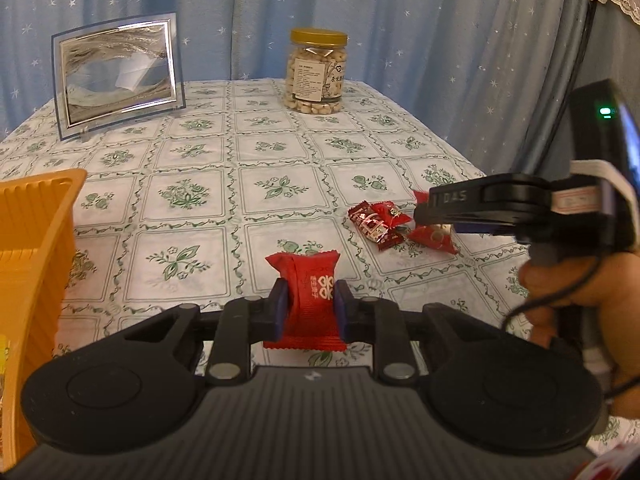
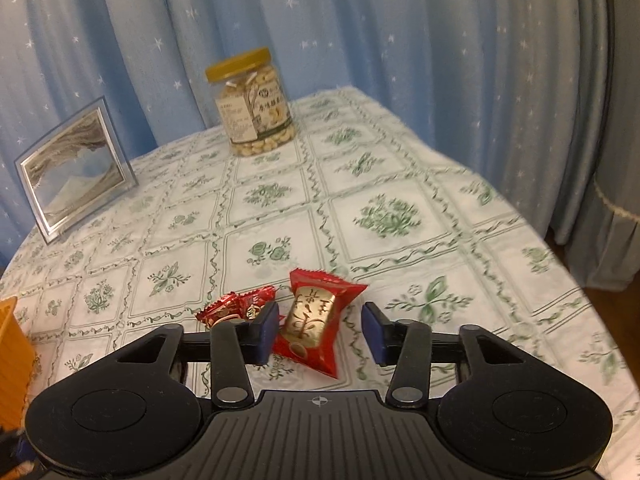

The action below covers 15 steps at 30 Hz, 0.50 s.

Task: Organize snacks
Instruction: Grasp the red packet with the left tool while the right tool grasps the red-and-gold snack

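Bench (image 1: pixel 280 152) covered by a white cloth printed with green floral squares; pale blue star-dotted curtain (image 1: pixel 400 20) hangs close behind it and wraps round the right side. At the back stand a clear jar of nuts with a yellow lid (image 1: pixel 316 72) and, to its left, a curved glass sand-picture frame (image 1: pixel 118 76), both upright and well apart. Left tool (image 1: pixel 308 308) is clamped narrow on a red wrapped candy (image 1: pixel 306 292), blue pads pressing both sides, the candy lifted clear of the cloth; white double-character print shows on its wrapper. An orange ribbed plastic basket (image 1: pixel 36 248) sits at the left, cut off by the frame edge, contents not readable. Right tool (image 2: pixel 320 328) stands wide, its pads either side of a red-and-gold wrapped candy (image 2: pixel 312 320) lying on the cloth; the left pad looks just beside the wrapper, the right pad apart from it, contact uncertain. Two smaller red candies (image 2: pixel 236 306) lie just left of it, partly hidden behind the left finger. In the left wrist view the right tool's body covers part of that cluster, and the holding hand (image 1: pixel 580 300) is cut by the right edge. Bench edge drops away close to the right of the candies; open cloth spans the middle between candies, jar and frame.
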Motion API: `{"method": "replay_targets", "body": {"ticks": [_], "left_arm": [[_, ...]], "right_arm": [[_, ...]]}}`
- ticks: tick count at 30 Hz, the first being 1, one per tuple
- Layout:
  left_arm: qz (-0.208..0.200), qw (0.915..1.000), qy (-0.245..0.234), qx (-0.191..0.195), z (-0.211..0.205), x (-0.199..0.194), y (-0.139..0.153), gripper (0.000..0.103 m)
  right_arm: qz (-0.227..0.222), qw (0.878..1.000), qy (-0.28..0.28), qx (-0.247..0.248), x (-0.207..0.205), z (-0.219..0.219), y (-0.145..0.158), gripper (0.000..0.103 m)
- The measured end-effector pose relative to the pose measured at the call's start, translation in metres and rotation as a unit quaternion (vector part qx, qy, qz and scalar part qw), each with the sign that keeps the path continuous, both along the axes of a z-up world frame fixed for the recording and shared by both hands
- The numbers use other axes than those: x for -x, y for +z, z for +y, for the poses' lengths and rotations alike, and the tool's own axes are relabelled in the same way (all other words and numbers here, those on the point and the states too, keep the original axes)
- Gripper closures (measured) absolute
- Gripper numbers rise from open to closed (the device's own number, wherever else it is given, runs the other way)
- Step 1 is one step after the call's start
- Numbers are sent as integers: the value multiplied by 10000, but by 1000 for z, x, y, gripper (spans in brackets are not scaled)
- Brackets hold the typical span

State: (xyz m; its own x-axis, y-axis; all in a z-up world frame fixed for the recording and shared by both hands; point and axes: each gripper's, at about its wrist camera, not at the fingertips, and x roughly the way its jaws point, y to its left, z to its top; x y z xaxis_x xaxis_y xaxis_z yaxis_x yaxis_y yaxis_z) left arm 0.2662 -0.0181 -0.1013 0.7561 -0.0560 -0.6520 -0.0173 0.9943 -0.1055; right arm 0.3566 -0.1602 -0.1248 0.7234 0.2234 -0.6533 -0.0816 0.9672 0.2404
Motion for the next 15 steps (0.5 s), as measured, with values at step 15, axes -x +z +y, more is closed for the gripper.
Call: {"method": "replay_targets", "body": {"ticks": [15], "left_arm": [[-83,9999,-24,58,4,56,35,81]], "right_arm": [[72,10000,23,1,94,5,45,80]]}}
